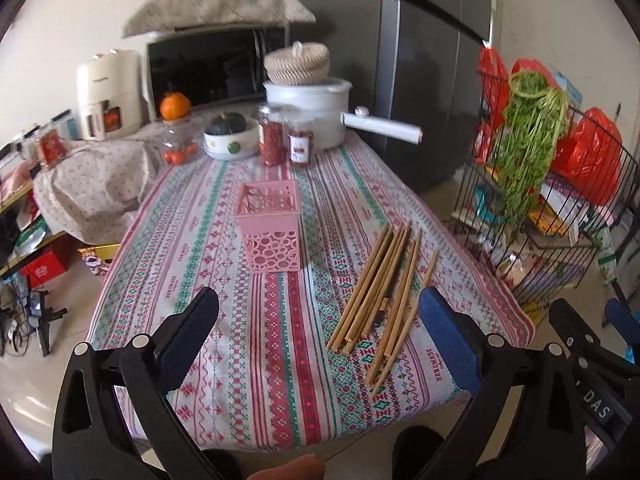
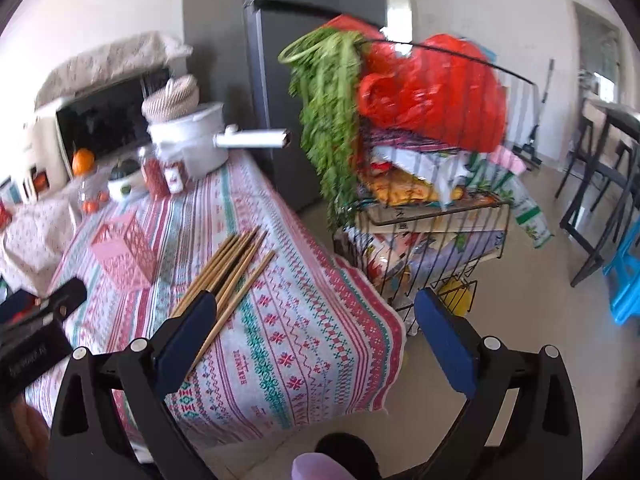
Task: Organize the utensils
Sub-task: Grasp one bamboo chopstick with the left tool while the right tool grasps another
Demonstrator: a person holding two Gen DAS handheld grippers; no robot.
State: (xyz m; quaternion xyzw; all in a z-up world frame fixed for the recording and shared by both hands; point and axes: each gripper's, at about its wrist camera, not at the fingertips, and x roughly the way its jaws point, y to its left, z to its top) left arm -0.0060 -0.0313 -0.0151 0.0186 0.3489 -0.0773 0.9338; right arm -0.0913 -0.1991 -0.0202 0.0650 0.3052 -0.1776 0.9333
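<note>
Several bamboo chopsticks (image 1: pixel 386 284) lie loose on the patterned tablecloth (image 1: pixel 280 360), right of a pink perforated holder (image 1: pixel 272 226) that stands upright and looks empty. My left gripper (image 1: pixel 320 312) is open and empty, above the table's near edge, with the chopsticks just inside its right finger. In the right wrist view the chopsticks (image 2: pixel 236 268) and the pink holder (image 2: pixel 124 256) lie to the left. My right gripper (image 2: pixel 316 316) is open and empty, over the table's right corner, its left finger hiding the chopsticks' near ends.
A white pot (image 1: pixel 312 108) with a long handle, two jars (image 1: pixel 284 138), a bowl (image 1: pixel 230 142) and a microwave (image 1: pixel 216 68) stand at the far end. A wire cart (image 2: pixel 432 208) with greens and red bags stands right of the table. A fridge (image 1: pixel 420 60) is behind.
</note>
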